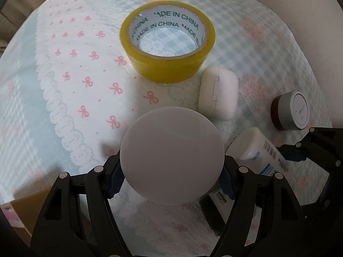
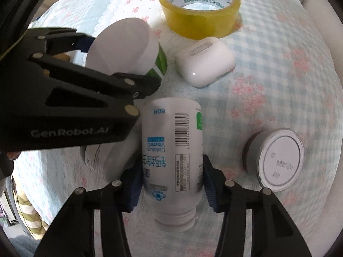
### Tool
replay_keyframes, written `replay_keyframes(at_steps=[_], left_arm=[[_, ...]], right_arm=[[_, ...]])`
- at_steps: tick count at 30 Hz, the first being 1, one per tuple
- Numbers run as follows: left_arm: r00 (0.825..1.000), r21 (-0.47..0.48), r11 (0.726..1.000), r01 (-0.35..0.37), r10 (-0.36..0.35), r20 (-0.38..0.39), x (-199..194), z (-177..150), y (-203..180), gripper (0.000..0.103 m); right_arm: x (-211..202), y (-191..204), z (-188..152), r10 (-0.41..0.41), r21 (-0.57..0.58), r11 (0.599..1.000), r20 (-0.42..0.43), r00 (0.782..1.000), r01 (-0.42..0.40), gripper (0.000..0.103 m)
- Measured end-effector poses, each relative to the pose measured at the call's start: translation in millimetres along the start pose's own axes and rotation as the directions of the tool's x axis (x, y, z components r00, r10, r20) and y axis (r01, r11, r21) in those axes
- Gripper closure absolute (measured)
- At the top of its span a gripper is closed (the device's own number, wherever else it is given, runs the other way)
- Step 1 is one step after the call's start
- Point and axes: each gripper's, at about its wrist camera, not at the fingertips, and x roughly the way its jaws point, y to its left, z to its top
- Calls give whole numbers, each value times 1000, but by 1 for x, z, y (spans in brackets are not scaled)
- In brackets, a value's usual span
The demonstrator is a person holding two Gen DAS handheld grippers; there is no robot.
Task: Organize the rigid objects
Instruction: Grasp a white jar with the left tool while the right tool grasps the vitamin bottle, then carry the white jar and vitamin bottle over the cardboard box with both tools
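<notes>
The main risk sits with the left tongs point(image 1: 171, 175): their blue pads are clamped on the wide white round lid of a green-and-white upright jar point(image 1: 172, 155), so only the lid's rim is gripped. If the lid is loose, a lift would likely bring it away and leave the body behind, or tip the jar onto the white plastic earbud case point(image 1: 218, 93) just beside it. The second risk is crowding. The right tongs point(image 2: 171, 184) are closed on the white plastic calcium-and-vitamin-D bottle point(image 2: 172, 150), which lies on its side on the pale blue checked cloth with pink bows point(image 1: 70, 68), and the left tongs' black frame stands right at that bottle's far end. Raising both together could knock frame against bottle. The bottle is smooth and held across its round body, so it may roll between the pads.

Both tongs point steeply down at the cloth, side by side. The yellow roll of packing tape point(image 1: 167, 40) lies flat further off. A small round tin with a grey lid point(image 2: 278, 160) sits clear to the right. Another white tub point(image 2: 100, 158) lies half hidden under the left frame.
</notes>
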Motion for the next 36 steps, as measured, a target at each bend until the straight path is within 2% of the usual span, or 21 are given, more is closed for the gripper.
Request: replay_keyframes(at_steps=[5,10,15,20,28,36], left_arm=[[1000,-36,999,-7,8,16,-21,-9,14,34],[998,-83,996,-19,24,64,-56,-15,24,34],[990,-121,992,-37,53,132,-107,-27,25,34],[977,-176,983,-51,86,197,-160,-37,18,34],[945,-300,950,-86,174,278,-264,-90,35,34],[911,-414,900,-133,276,307,-338,-162,95,34]], right_arm=[[-16,-7,-7,-6,42,999,30,1000,5,57],[-38,-11,-14,-26,57,998,73,997,22,57],[-70,-7,-25,-36,65,997,122,992,28,57],[-120,20,-27,-44,72,997,191,981,30,57],[-198,67,-42,-16,44,999,307,952,2,57],[-245,119,-29,41,-25,999,401,915,-34,57]])
